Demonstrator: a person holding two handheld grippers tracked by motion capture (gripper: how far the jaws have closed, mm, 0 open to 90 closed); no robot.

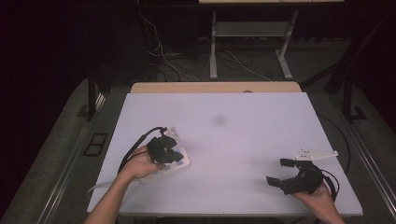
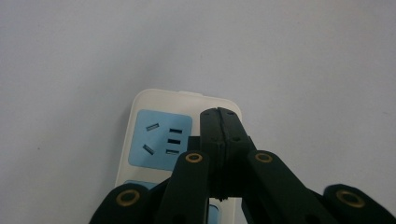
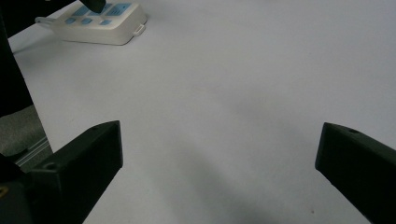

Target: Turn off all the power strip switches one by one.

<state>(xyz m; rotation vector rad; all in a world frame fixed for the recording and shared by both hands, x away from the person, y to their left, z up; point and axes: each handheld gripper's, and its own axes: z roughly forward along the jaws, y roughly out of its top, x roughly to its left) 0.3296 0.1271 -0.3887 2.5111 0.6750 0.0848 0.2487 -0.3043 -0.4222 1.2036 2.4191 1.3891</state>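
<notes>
The white power strip (image 1: pixel 170 164) lies at the near left of the table (image 1: pixel 243 121). My left gripper (image 2: pixel 218 114) hangs over its blue sockets, jaws pressed together with nothing between them. My right gripper (image 1: pixel 279 173) rests well apart, jaws spread wide and empty.

White power strip (image 1: pixel 173 164) lying flat on the bench, cream-white casing with rounded corners and light-blue socket panels facing up. It sits directly beneath the left tongs (image 2: pixel 218 114), whose closed tips hang over its end beside the last blue socket, and well apart from the right tongs (image 1: pixel 280 172).
</notes>
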